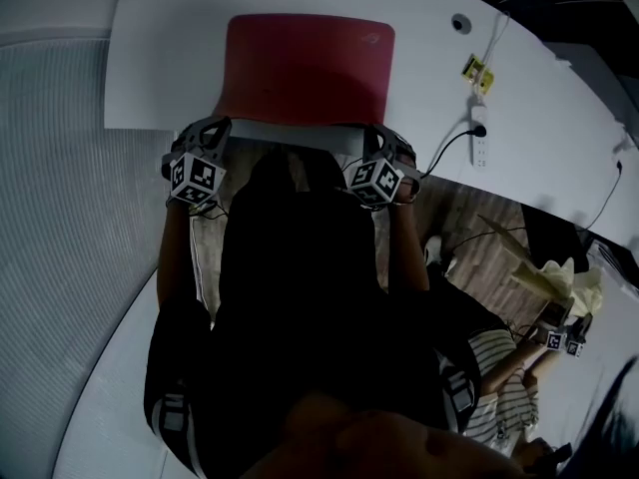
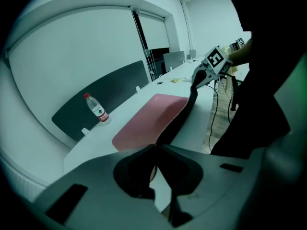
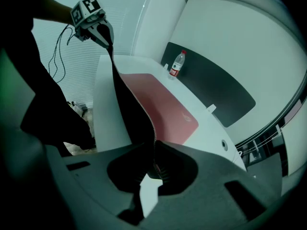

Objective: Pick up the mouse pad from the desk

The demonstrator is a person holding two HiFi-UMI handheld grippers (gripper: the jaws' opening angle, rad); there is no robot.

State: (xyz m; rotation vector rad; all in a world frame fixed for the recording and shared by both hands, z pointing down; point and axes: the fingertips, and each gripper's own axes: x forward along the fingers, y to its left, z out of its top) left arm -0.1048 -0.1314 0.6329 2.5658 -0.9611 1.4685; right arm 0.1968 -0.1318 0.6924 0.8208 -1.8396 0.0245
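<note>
Pinching the near edge of the red mouse pad (image 1: 310, 63), the left gripper (image 1: 220, 128) and the right gripper (image 1: 375, 140) each hold one near corner, their marker cubes facing up toward the head camera. In the left gripper view the left gripper (image 2: 157, 146) has its jaws drawn nearly together on the pad's thin stitched edge, and the mouse pad (image 2: 148, 121) runs away from them, its dark underside curving up to the right gripper (image 2: 204, 75) at the other corner. The right gripper view shows the same from the other side: the right gripper (image 3: 154, 145) is clamped narrowly on the edge of the mouse pad (image 3: 165, 107), and the raised edge stretches as a dark band to the left gripper (image 3: 98, 28). The near edge is lifted off the white desk (image 1: 160, 48), while the far part of the pad lies flat on it. A water bottle (image 2: 97, 109) (image 3: 177, 64) stands upright beyond the pad, just in front of a dark partition panel (image 2: 110, 92). A white power strip (image 1: 479, 146) with a plugged cable lies on the desk to the right of the pad, well apart from it, and a round cable hole (image 1: 460, 23) sits farther back.
</note>
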